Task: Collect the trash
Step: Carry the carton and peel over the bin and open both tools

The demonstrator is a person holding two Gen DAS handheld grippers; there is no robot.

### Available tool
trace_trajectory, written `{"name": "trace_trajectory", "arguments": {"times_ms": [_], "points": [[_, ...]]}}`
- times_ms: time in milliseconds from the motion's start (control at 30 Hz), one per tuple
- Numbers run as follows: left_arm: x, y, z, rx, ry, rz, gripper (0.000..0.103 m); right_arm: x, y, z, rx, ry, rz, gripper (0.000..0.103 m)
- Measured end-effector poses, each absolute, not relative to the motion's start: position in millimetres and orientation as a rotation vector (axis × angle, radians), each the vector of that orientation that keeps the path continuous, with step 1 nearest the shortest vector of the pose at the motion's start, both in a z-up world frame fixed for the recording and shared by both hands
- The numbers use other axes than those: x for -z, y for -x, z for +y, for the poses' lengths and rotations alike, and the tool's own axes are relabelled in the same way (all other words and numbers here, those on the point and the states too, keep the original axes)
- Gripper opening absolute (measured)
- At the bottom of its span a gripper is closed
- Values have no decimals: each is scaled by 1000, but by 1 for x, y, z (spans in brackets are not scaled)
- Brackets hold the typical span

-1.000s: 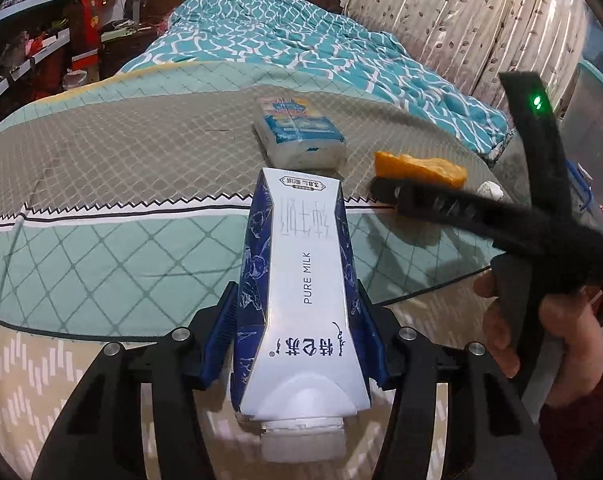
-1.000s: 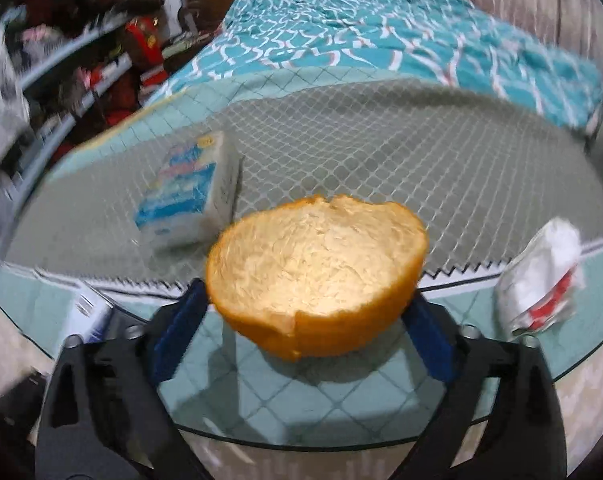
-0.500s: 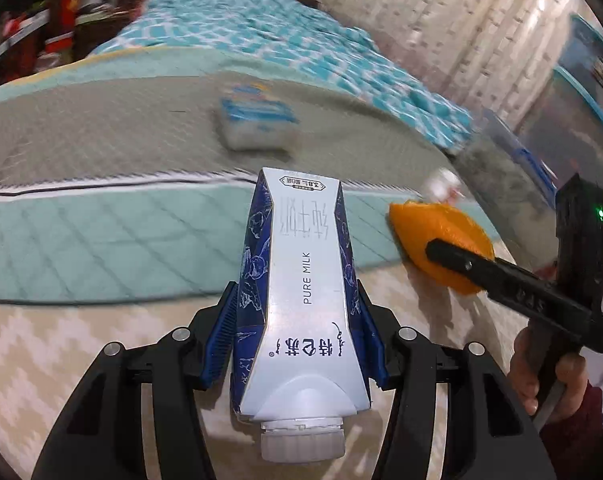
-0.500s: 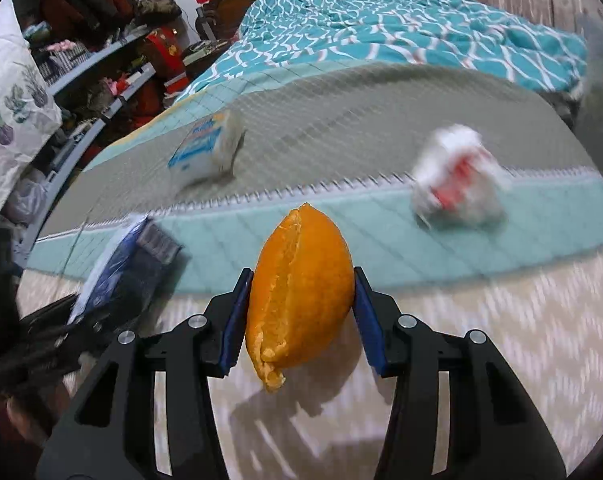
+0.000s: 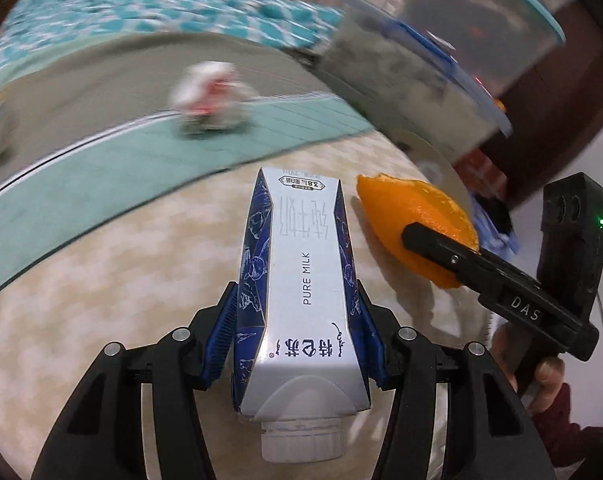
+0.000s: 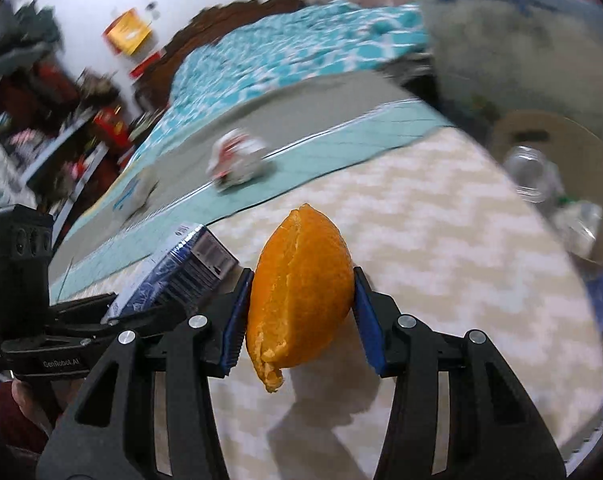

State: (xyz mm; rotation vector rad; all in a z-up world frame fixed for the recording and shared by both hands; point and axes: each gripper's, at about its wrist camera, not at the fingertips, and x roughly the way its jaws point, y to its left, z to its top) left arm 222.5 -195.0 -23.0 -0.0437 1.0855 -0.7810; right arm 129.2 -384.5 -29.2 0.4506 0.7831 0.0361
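A blue and white milk carton (image 5: 301,280) marked PURE MILK lies lengthwise between my left gripper's (image 5: 297,332) blue pads, cap end toward the camera; the gripper is shut on it. Just to its right, my right gripper (image 5: 433,240) holds an orange peel (image 5: 413,216). In the right wrist view the orange peel (image 6: 301,292) stands edge-on, pinched between the right gripper's (image 6: 299,316) pads. The milk carton (image 6: 181,272) shows at the left of that view. A crumpled white and red wrapper (image 5: 209,96) lies blurred on the teal band of the tablecloth.
A round tan bin (image 6: 581,136) holding a clear plastic bottle (image 6: 541,176) sits past the table's right edge. Behind it stands a grey storage box (image 6: 521,48) with a blue lid. A tissue pack (image 6: 135,196) lies far left. A hand (image 5: 541,372) grips the right tool.
Both grippers have swept right across the table with their loads. The right jaws narrowed on the orange peel, which turned from open-face to edge-on. The bin and storage box came into view.
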Motion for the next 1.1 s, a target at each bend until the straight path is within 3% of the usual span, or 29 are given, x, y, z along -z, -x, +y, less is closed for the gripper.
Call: {"name": "trace_trajectory", "arguments": {"times_ms": [267,533,633,667,700,733,1100], "points": [[-6,-240,-315,961,-23,1087,51,18,-94,-505,162,-605,624,50],[-22,-264,-444,1078,-78,1092,52,41,-94,-592,328,-632,620,50],[-20,-271,-487,1100,-107,1098,52,50,-106,-605,326,-647,655,60],[-18,-273,-496,1101,-116,1101,55,53,-106,-611,315,-680,647,67],[-14,-276,-509,1090,-140,1106,76,53,-104,-616,316,-700,631,76],[-11,-279,-517,1047,-158,1096,82,52,-101,-617,327,-708,607,77],[-18,-283,-442,986,-100,1045,83,24,-71,-586,299,-697,477,76]]}}
